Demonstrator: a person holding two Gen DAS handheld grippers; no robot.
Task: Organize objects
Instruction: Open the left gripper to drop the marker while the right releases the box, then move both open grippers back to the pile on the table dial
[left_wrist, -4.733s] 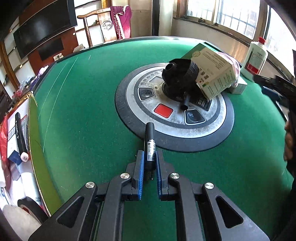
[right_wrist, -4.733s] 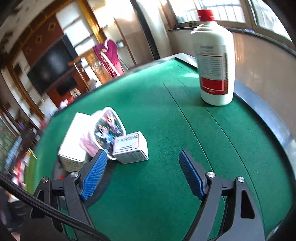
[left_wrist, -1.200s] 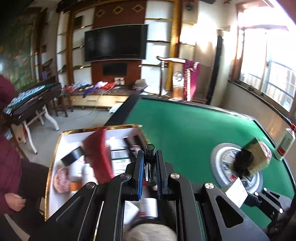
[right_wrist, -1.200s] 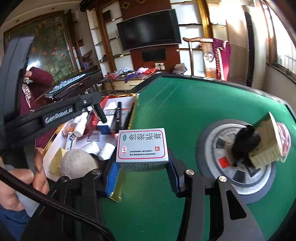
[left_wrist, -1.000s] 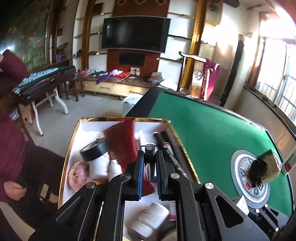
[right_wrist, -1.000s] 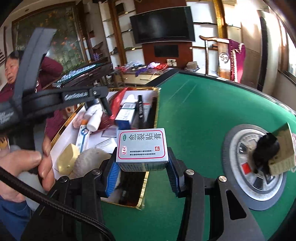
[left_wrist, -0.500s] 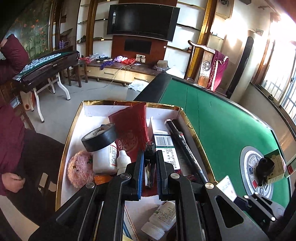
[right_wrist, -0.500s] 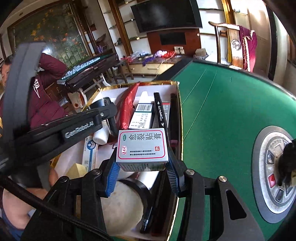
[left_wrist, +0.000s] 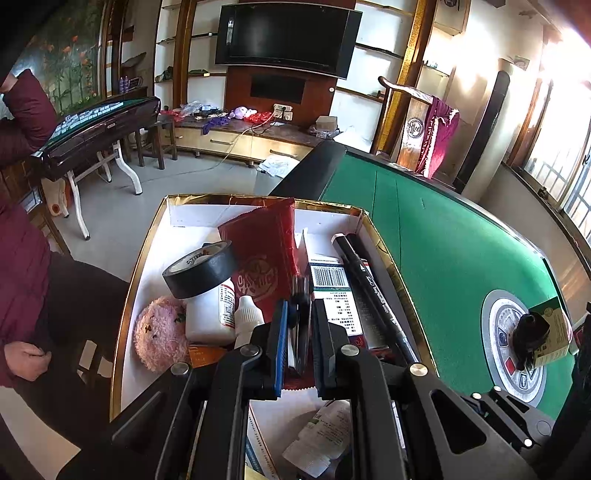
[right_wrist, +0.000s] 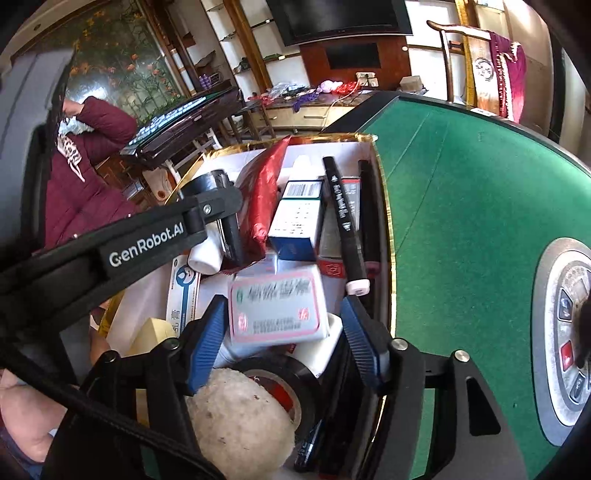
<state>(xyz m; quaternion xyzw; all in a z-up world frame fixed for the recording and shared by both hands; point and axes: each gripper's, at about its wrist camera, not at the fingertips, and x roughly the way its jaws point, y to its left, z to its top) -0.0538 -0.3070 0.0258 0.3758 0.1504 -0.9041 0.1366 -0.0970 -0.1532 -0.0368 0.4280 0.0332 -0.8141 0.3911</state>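
At frame centre, above the tray (right_wrist: 382, 192), a blurred white, red-bordered box (right_wrist: 277, 308) lies between the right gripper's (right_wrist: 282, 341) just-widened jaws; left gripper (left_wrist: 298, 343) pinches a dark pen (left_wrist: 301, 317).

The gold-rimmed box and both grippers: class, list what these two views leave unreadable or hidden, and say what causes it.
- Right wrist view: the white carton between the right gripper pads is motion-blurred; its print is unreadable, and whether it has landed is unclear.
- Left wrist view: the dark marker in the left gripper is blurred, its lower end hidden by the pads.
- Both views: the gold-rimmed box has its near end covered by gripper frames.
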